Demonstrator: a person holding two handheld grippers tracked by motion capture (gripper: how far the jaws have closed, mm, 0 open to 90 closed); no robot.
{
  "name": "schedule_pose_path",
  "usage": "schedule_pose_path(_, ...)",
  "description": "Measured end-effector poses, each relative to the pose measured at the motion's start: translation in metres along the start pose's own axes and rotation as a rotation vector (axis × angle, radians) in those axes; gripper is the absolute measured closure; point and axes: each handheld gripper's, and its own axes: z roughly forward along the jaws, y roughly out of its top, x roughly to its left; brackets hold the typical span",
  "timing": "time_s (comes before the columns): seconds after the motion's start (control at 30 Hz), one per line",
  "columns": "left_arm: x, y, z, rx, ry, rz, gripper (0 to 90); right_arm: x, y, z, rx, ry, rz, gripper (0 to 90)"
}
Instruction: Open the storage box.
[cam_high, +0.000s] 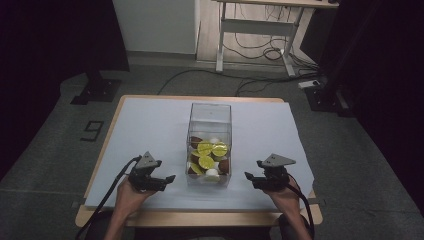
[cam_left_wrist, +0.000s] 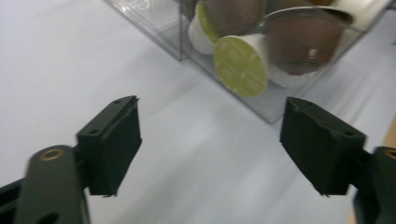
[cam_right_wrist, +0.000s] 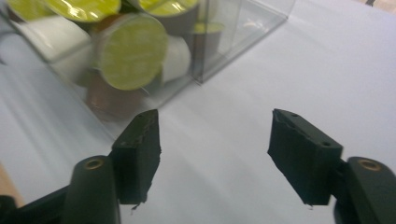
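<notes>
Clear plastic box (cam_high: 210, 142) of coffee capsules (cam_high: 205, 148) centred on white-covered worktop (cam_high: 150, 130). Left tool (cam_high: 167, 181) and right tool (cam_high: 248, 175) released, jaws apart, empty, flanking box without contact.

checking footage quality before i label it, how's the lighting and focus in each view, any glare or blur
High view: dim and dark at the edges, the white table cover brightest, faint reflections on the clear box. Left gripper view: evenly lit, jaws sharp, the capsules in the box slightly soft. Right gripper view: capsules blurred, glare on their green lids.
</notes>
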Motion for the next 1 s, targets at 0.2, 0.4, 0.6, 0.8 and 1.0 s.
schedule_pose_path(0.2,0.008,-0.002,0.008,0.017,0.039,-0.012,14.2,-0.01,-0.005,0.009,0.02,-0.035,0.027,23.7)
schedule_pose_path(0.4,0.013,-0.008,0.016,0.05,0.076,0.002,9.6,-0.02,-0.011,0.017,0.024,-0.039,0.08,15.1)
schedule_pose_path(0.6,0.015,-0.012,0.022,0.081,0.091,0.007,5.9,-0.024,-0.017,0.023,0.047,-0.047,0.095,12.9)
schedule_pose_path(0.8,0.016,-0.016,0.027,0.097,0.089,0.007,4.3,-0.024,-0.022,0.029,0.072,-0.052,0.091,6.2)
schedule_pose_path(1.0,0.02,-0.022,0.033,0.119,0.092,-0.011,1.9,-0.024,-0.028,0.036,0.108,-0.06,0.084,2.3)
